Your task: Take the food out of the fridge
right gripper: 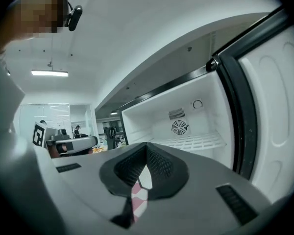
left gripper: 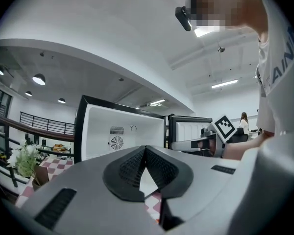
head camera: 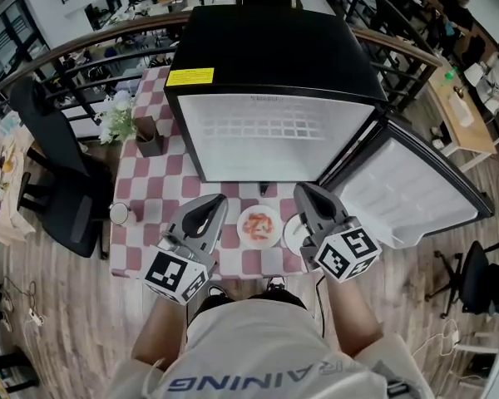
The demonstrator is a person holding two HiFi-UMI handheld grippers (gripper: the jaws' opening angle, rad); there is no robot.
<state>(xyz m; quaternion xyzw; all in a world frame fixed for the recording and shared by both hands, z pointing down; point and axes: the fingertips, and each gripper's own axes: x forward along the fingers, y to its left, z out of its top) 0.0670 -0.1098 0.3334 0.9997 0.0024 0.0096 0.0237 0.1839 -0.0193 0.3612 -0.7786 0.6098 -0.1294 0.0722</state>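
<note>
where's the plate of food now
Head view: the plate of food sits on the table in front of the open fridge, between the left tongs and right tongs.

Glossy fridge, wooden plank floor

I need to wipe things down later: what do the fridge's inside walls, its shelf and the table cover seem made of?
Inside walls: smooth white moulded plastic by the look, faintly glossy.
Shelf: white grid of thin bars, likely coated wire.
Table cover: pink-and-white checks, matte; cloth or vinyl, I cannot tell.

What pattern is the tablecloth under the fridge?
The tablecloth has pink-and-white checks; head view shows best.
</note>
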